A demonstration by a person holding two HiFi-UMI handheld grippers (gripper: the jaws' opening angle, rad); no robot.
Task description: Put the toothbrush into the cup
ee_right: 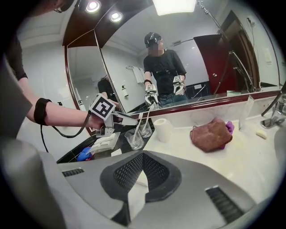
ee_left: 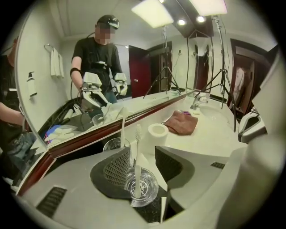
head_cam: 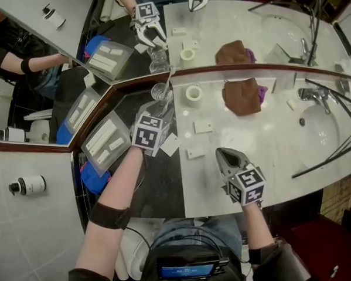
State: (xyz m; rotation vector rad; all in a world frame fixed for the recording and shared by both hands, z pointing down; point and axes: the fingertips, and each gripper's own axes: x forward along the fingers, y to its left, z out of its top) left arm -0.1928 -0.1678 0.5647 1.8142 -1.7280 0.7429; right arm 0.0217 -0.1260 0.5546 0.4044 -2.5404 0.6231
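My left gripper (ee_left: 144,166) has its jaws spread wide, and neither pad presses on anything. Between them stands a clear glass cup (ee_left: 142,190) with the white toothbrush (ee_left: 137,154) inside it, handle down and bristles up, leaning slightly toward the mirror (ee_left: 67,103). The cup sits near the back of the white counter (head_cam: 263,147), close to the mirror's dark red edge, which shows a second cup and brush as a reflection. I judge the task as good as done, since the brush is in the cup and nothing grips it. What is left is to draw my left gripper back without knocking the glass, because the cup looks very close to my left-hand pad and I cannot tell whether they touch. My right gripper (ee_right: 143,164) has its jaws closed together with nothing in them, and it hangs over bare counter well apart from the cup. Just beside the cup stands a small white roll (ee_left: 157,133). Farther along the counter lies a crumpled brown cloth (ee_left: 181,123), then the faucet (ee_left: 199,100) and the basin (head_cam: 322,133). A few small white blocks (head_cam: 202,126) lie between the cup and my right gripper. A clear plastic packet (head_cam: 105,140) rests on the dark ledge to the left.
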